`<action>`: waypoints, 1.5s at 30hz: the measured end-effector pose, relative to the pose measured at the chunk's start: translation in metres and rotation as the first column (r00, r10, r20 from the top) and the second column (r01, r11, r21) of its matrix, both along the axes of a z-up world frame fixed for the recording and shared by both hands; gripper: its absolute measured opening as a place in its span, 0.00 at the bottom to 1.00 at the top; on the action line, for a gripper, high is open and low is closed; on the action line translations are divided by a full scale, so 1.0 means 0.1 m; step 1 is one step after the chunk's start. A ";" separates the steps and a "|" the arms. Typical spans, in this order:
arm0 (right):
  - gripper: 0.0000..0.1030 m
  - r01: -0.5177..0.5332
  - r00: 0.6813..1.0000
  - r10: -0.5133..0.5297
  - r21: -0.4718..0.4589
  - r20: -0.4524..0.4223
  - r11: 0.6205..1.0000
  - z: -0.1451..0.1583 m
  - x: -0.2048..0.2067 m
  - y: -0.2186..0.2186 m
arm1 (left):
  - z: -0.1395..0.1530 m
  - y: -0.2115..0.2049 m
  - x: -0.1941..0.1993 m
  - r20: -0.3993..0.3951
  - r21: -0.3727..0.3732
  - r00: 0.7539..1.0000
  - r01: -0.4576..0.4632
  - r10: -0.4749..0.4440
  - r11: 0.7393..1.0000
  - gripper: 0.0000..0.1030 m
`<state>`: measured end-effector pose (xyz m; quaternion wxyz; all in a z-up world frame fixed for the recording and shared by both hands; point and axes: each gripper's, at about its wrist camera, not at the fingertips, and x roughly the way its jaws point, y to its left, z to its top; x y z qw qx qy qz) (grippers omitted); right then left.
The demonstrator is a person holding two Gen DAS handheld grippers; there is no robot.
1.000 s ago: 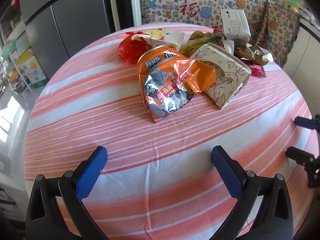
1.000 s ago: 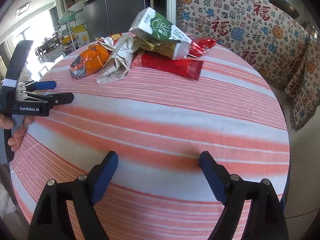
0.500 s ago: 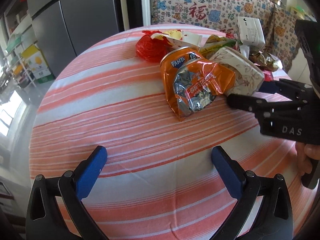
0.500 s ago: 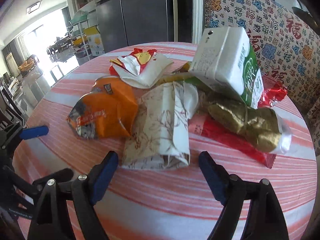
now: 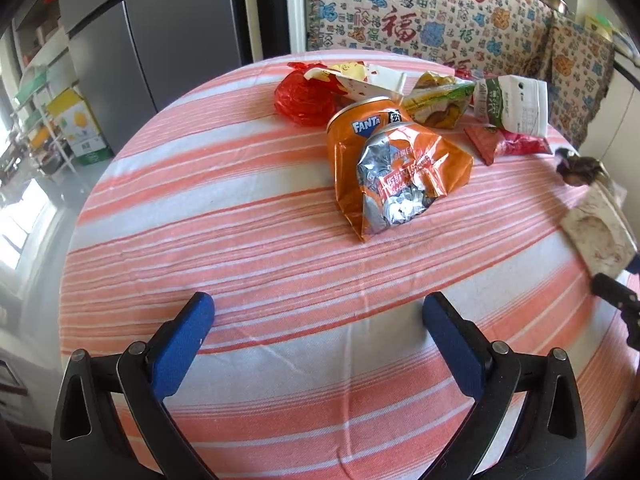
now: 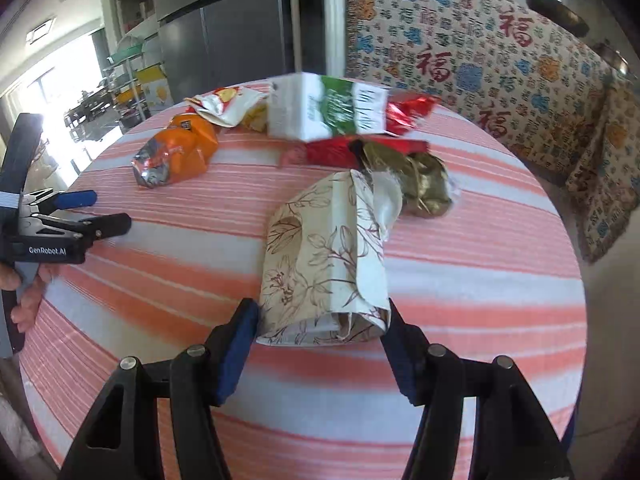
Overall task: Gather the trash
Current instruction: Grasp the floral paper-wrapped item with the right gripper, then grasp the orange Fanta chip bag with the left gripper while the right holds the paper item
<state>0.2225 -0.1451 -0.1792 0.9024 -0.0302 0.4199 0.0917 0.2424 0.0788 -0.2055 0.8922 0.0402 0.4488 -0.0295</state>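
My right gripper [image 6: 320, 332] is shut on a cream floral paper box [image 6: 326, 256] and holds it near the table's near edge; a gold wrapper [image 6: 424, 184] hangs at its far end. The box also shows at the right edge of the left wrist view [image 5: 596, 232]. My left gripper [image 5: 316, 320] is open and empty over the striped tablecloth [image 5: 240, 240]. Ahead of it lie an orange crumpled snack bag [image 5: 400, 176], a Fanta can [image 5: 362, 124], a red bag [image 5: 304, 98] and a green-white carton [image 5: 512, 104].
A round table with an orange-striped cloth [image 6: 480, 280] holds the trash pile at its far side. A patterned sofa cover [image 6: 480, 52] stands behind, a grey fridge [image 5: 160, 32] at the back left. The left gripper shows in the right wrist view [image 6: 72, 216].
My right gripper closed on the floral box and pulled it back from the pile toward the near edge, with the gold wrapper. The left gripper stayed open, nearly still.
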 end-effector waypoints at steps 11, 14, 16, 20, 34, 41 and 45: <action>0.63 0.079 0.996 -0.076 -0.074 0.046 0.994 -0.04 -0.11 -0.01 | -0.01 -0.53 0.02 -0.011 -0.006 1.000 -0.023 0.023 1.000 1.00; 0.63 0.078 0.997 -0.077 -0.043 0.031 0.996 -0.05 -0.07 -0.08 | -0.01 -0.64 0.17 -0.011 -0.005 0.995 -0.104 0.104 0.995 1.00; 0.63 0.079 0.997 -0.079 -0.025 0.025 0.997 -0.05 -0.10 -0.12 | -0.01 -0.69 0.28 -0.014 -0.006 0.986 -0.168 0.168 0.986 1.00; 0.63 0.078 0.997 -0.077 -0.041 0.032 0.996 -0.05 -0.13 -0.09 | -0.03 -0.76 0.42 -0.014 -0.011 0.957 -0.289 0.289 0.957 1.00; 0.63 0.076 0.997 -0.075 -0.027 0.027 0.997 -0.06 -0.12 -0.11 | -0.02 -0.40 0.51 -0.008 -0.009 0.983 -0.184 0.184 0.983 1.00; 0.63 0.076 0.997 -0.075 -0.021 0.025 0.997 -0.06 -0.12 -0.11 | 0.01 -0.10 0.29 -0.038 0.001 0.993 -0.111 0.111 0.994 1.00; 0.63 0.076 0.997 -0.076 -0.019 0.025 0.997 -0.06 -0.13 -0.12 | 0.01 -0.08 0.23 -0.010 0.001 0.999 -0.032 0.032 0.999 1.00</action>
